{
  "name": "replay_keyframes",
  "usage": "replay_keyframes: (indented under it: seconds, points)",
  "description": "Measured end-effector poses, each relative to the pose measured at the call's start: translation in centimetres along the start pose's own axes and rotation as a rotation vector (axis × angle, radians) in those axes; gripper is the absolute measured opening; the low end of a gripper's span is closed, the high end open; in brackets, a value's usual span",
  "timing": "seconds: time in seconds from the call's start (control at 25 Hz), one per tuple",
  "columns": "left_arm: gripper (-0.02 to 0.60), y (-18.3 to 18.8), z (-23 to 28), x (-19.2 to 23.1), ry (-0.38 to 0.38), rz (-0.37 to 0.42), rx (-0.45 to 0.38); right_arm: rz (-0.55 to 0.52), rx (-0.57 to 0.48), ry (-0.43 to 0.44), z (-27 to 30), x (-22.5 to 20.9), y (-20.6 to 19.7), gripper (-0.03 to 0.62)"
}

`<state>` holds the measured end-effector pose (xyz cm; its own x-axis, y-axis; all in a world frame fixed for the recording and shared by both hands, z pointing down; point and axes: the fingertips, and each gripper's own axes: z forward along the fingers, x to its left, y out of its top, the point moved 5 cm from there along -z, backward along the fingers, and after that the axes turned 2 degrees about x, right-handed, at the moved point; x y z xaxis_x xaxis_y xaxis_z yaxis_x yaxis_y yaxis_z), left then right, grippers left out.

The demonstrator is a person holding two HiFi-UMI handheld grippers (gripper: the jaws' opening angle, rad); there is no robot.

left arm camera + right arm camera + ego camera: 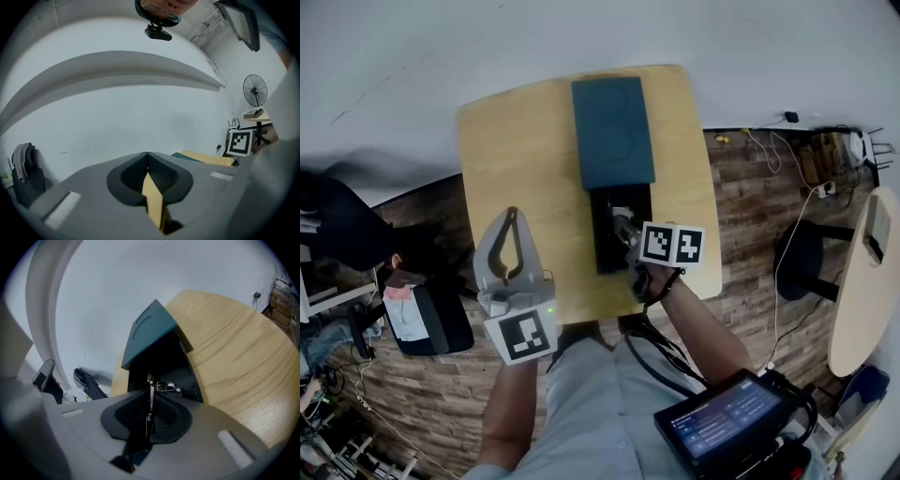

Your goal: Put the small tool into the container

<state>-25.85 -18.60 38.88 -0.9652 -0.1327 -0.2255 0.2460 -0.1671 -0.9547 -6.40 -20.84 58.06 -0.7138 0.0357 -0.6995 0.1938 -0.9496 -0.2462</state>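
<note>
A dark teal lid (613, 131) lies on the wooden table (516, 141), at the far end of an open black container (605, 246). My right gripper (625, 228) reaches into that container from the near side. In the right gripper view its jaws (150, 392) stand almost together, with the small tool (150, 383), a thin metal piece, pinched between the pads; a shiny part of it (168, 387) shows low inside the black container (159, 364) under the teal lid (149, 330). My left gripper (514, 214) hovers at the table's near left, shut and holding nothing (147, 157).
The table's near edge (581, 314) lies just before the person's body. A black tablet (727, 424) hangs at the lower right. A round pale table (862, 281) and a black stool (802, 262) stand on the brick-patterned floor to the right, and a dark chair (431, 319) to the left.
</note>
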Motion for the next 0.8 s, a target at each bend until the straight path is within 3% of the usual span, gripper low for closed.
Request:
replay_keyframes:
  seconds: [0.08, 0.24, 0.48, 0.64, 0.8]
  points:
    - [0.011, 0.2, -0.3, -0.1, -0.001, 0.009, -0.001, -0.022, -0.003, 0.002, -0.3, 0.4, -0.1, 0.068]
    - [0.011, 0.3, -0.3, -0.1, 0.0, 0.013, -0.008, -0.056, 0.015, 0.022, -0.2, 1.5, -0.2, 0.204]
    - [0.011, 0.3, -0.2, -0.3, -0.008, 0.012, -0.008, -0.103, 0.078, 0.01, -0.6, 1.5, -1.0, 0.267]
    - [0.011, 0.6, -0.2, -0.5, -0.014, 0.008, -0.015, -0.212, 0.161, -0.004, -0.4, 2.1, -1.5, 0.287]
    - [0.011, 0.8, -0.2, -0.5, -0.012, -0.001, -0.02, -0.236, 0.256, 0.022, -0.4, 2.3, -1.9, 0.328]
